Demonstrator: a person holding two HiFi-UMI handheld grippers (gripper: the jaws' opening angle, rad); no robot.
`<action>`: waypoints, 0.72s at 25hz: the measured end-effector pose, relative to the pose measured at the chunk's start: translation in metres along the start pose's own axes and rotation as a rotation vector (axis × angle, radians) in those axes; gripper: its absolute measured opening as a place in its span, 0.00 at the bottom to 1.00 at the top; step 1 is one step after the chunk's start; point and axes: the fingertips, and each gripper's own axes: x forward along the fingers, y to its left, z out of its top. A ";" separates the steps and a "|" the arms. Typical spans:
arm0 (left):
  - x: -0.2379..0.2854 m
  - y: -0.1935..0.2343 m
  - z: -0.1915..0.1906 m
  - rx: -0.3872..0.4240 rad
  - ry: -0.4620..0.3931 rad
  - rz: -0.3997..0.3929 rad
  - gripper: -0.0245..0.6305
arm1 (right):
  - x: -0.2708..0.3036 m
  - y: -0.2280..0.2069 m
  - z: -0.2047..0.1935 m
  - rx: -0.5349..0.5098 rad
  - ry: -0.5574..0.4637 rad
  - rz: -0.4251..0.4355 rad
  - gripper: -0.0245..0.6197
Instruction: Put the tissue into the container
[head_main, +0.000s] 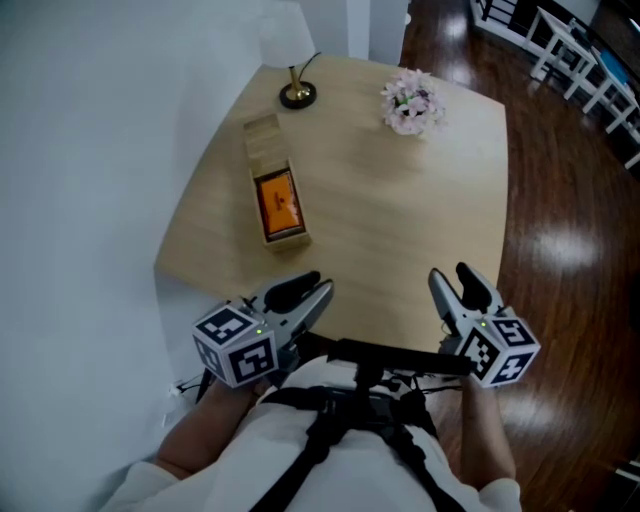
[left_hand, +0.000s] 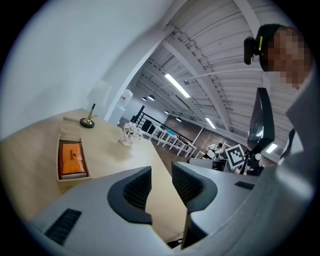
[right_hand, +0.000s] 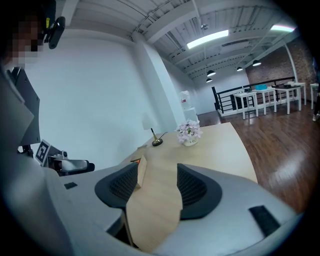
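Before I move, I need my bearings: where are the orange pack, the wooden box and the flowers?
orange pack (head_main: 279, 202), head view, middle of its top face.
wooden box (head_main: 264, 140), head view, bare wooden section beyond the pack.
flowers (head_main: 409, 100), head view, centre of the blossoms.

The scene is showing a large open-plan, loft-style workspace, not a home. Exposed beams (left_hand: 200, 65) are running across a high white ceiling, with strip lights (right_hand: 210, 37) glowing and dark pendant lamps (right_hand: 210, 73) hanging below. A brick wall (left_hand: 185, 131) is closing the far end. Dark polished wood floor (head_main: 570, 180) is reflecting the lights. Rows of white tables (right_hand: 260, 97) are standing behind a black railing (right_hand: 225, 102), and a water dispenser (right_hand: 186, 102) is standing by a column. In front, a pale wooden table (head_main: 400, 220) is standing against a white wall (head_main: 90, 150), carrying a lamp (head_main: 296, 90) and potted flowers (head_main: 410, 103).
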 end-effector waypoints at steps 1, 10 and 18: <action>0.000 -0.002 -0.001 -0.002 0.000 -0.004 0.24 | -0.001 0.001 -0.002 0.000 0.002 0.002 0.44; -0.002 -0.013 -0.006 -0.010 0.008 -0.031 0.23 | -0.011 0.005 -0.011 0.012 0.004 -0.005 0.44; -0.003 -0.012 -0.013 -0.008 0.029 -0.043 0.24 | -0.012 0.012 -0.025 -0.014 0.006 -0.022 0.44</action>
